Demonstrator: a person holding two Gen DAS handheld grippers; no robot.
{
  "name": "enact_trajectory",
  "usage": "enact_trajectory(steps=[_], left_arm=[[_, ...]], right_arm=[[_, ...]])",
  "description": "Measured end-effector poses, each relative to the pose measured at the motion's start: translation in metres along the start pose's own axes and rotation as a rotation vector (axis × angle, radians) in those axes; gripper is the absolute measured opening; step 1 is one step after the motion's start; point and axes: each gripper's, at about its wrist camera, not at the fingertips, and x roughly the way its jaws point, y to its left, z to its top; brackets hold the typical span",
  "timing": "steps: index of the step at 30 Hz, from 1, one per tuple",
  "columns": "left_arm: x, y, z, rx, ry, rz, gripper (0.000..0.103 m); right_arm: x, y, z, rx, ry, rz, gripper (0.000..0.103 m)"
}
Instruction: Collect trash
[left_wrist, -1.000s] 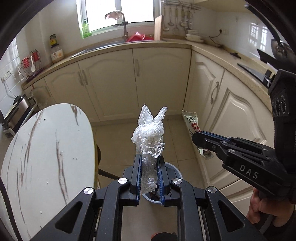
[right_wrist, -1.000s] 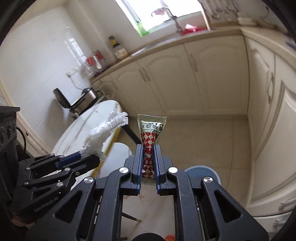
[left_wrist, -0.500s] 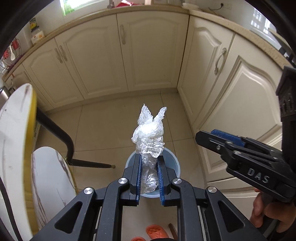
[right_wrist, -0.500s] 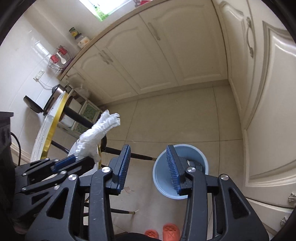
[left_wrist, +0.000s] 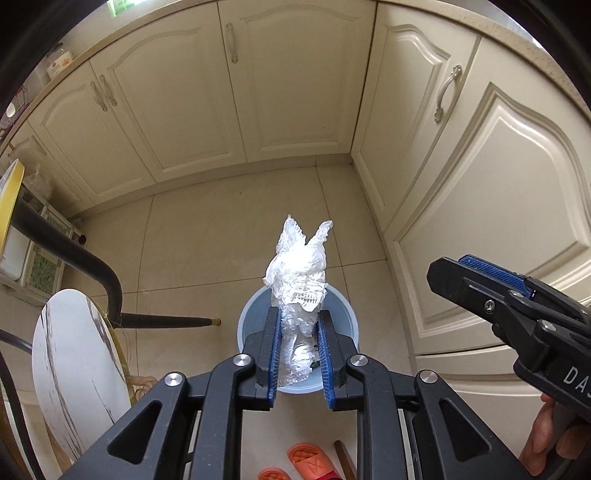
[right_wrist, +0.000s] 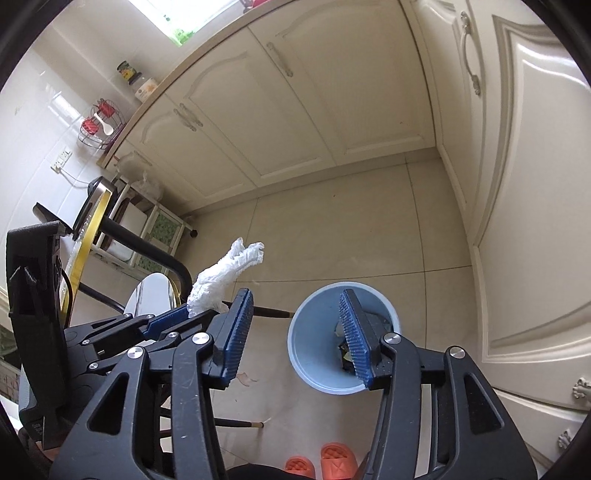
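Your left gripper (left_wrist: 298, 356), jaws easing apart, has the crumpled plastic wrap (left_wrist: 298, 280) between them above the blue bin (left_wrist: 349, 321); it's light, soft, clingy, so shake it free, while your right gripper (right_wrist: 295, 332) spreads empty.

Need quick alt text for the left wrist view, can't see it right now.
The left gripper, jaws opening, has crumpled clear plastic between its pads above a blue bin on the tiled floor. The right gripper reaches in from the right.

bin (left_wrist: 343, 308) base behind tongs, slippers (left_wrist: 308, 461) cropped, bin contents unclear
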Motion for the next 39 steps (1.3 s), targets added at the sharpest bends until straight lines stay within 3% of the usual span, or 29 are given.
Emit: enact_trajectory(steps=[2, 3, 4, 7, 12, 16, 25, 28, 31, 39], left_arm=[[-0.004, -0.002, -0.002, 0.001, -0.022, 0.014, 0.038], [-0.006, -0.003, -0.001, -0.001, -0.035, 0.019, 0.056], [-0.007, -0.004, -0.001, -0.004, -0.051, 0.019, 0.068], [-0.017, -0.007, -0.007, -0.001, -0.09, 0.023, 0.079], [-0.034, -0.009, -0.023, -0.006, -0.103, 0.024, 0.08], [-0.065, -0.008, -0.044, -0.02, -0.176, 0.056, 0.086], [-0.166, -0.004, -0.108, -0.08, -0.368, 0.161, 0.102], [-0.209, -0.001, -0.145, -0.106, -0.428, 0.207, 0.102], [-0.254, 0.001, -0.189, -0.147, -0.487, 0.247, 0.102], [-0.353, 0.012, -0.306, -0.322, -0.635, 0.382, 0.102]], right_arm=[[-0.003, 0.001, -0.001, 0.005, -0.007, -0.001, 0.051], [-0.005, 0.002, -0.001, 0.005, -0.01, 0.0, 0.051], [-0.006, 0.001, 0.0, 0.006, -0.012, 0.002, 0.051], [-0.015, 0.003, -0.002, 0.007, -0.025, -0.001, 0.053], [-0.033, 0.014, -0.004, 0.004, -0.049, 0.001, 0.055], [-0.054, 0.03, -0.006, -0.021, -0.085, -0.003, 0.059], [-0.121, 0.096, -0.018, -0.137, -0.201, -0.012, 0.084], [-0.143, 0.128, -0.026, -0.196, -0.23, 0.013, 0.086], [-0.166, 0.162, -0.038, -0.264, -0.28, 0.027, 0.101], [-0.221, 0.267, -0.09, -0.494, -0.384, 0.074, 0.103]])
